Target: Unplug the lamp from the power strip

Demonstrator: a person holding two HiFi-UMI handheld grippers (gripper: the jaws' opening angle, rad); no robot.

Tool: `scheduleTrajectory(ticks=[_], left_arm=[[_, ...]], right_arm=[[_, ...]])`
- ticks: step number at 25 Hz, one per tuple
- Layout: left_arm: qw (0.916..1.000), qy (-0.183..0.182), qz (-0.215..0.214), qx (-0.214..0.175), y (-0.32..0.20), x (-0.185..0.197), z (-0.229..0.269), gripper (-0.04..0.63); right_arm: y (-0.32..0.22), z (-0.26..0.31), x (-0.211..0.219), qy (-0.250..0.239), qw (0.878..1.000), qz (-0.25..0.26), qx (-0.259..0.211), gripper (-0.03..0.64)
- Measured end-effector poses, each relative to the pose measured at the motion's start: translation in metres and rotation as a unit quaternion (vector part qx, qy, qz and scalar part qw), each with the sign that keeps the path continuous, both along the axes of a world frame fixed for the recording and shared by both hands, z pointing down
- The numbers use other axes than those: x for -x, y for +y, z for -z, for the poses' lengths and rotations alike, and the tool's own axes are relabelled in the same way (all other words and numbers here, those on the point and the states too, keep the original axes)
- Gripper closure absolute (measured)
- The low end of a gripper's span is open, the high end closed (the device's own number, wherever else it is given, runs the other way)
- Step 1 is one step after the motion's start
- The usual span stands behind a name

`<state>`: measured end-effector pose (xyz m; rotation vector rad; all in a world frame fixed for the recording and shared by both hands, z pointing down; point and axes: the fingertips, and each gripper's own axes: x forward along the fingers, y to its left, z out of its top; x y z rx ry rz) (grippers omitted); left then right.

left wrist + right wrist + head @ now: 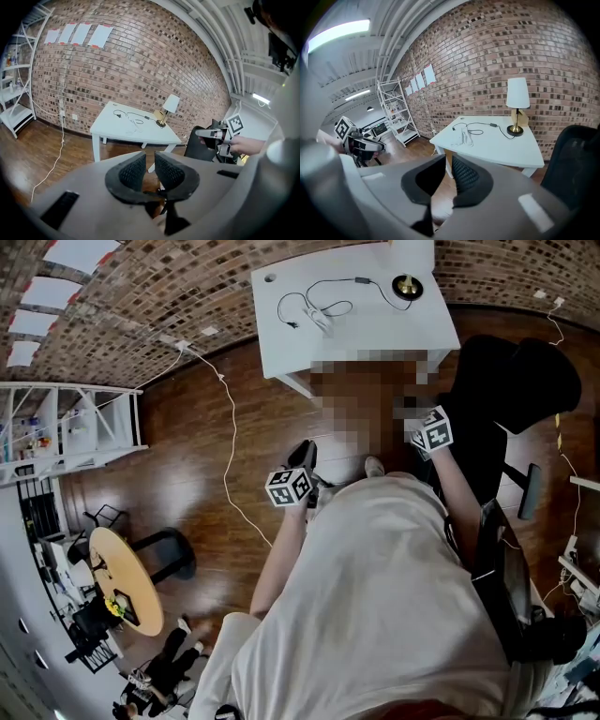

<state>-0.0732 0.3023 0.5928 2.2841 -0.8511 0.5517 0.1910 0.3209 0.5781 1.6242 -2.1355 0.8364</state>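
Near: left gripper [150, 161] at 11 o'clock, jaws a narrow slit apart, nothing between. Right gripper [448, 164] at 1 o'clock, same: thin gap, empty. Both held in mid-air over the brown wood floor [187, 446], well short of the table.

Farther, 12 o'clock: white rectangular table [375, 338]. At its 1 o'clock corner, brass-stemmed lamp with white shade [518, 93], upright. Thin black cord [330, 281] runs from the lamp base across the top toward the white plastic power strip [464, 136] lying mid-table. Too small to tell whether the plug sits in the strip or lies free beside it.

Step, as a judgement: fits either an approach to pull the plug or a stand-off with the plug out. No next move safe to name until the plug end is readable.

Containers: none seen on the table. White metal shelf rack [84, 456] at 9 o'clock holds small items, unreadable.
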Motion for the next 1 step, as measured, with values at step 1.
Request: scheduleTrajectory(ticks=[1], left_arm=[[1.0, 0.0, 0.001, -0.001, 0.0, -0.0015, -0.0004, 0.548]], right_arm=[[-0.0009, -0.0003, -0.0001, 0.0, 1.0, 0.003, 0.0, 0.583]])
